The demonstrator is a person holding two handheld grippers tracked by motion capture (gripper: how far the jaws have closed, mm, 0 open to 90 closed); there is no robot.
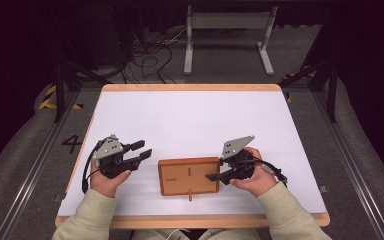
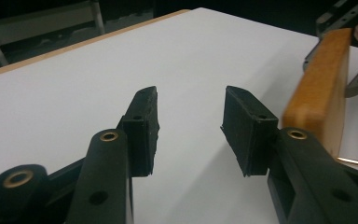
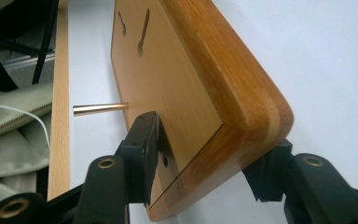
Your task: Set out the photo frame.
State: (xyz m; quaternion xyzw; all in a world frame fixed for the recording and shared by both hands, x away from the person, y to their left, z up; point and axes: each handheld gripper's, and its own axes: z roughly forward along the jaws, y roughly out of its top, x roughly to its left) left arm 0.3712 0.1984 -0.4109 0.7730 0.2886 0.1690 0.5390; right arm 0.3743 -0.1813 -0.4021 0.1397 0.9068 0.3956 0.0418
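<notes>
Gripping the right end of the wooden box, the right gripper has one jaw on the box's top face and the other beneath; in the right gripper view the pads sit against the wood at the rounded corner, with that end tipped off the counter.

Item: wooden box, flat, rectangular, honey-coloured, closed; contents not visible. Top face carries two small dark slot-shaped marks. A thin brass-coloured pin juts from the long side at 6 o'clock, toward the person.

Item: left gripper, at 9 o'clock of the box and apart from it. Jaws stand parted with bare white counter between them; nothing held. In the left gripper view the box stands off to 3 o'clock, tilted, with the other gripper at its far end.

Position: box lies at the counter's near edge, roughly centred, about 6 o'clock on the white surface.

Bearers: left hand and right hand, both in pale green sleeves, entering from 6 o'clock.

Beyond: white metal frame and loose dark cables on the floor at 12 o'clock.
</notes>
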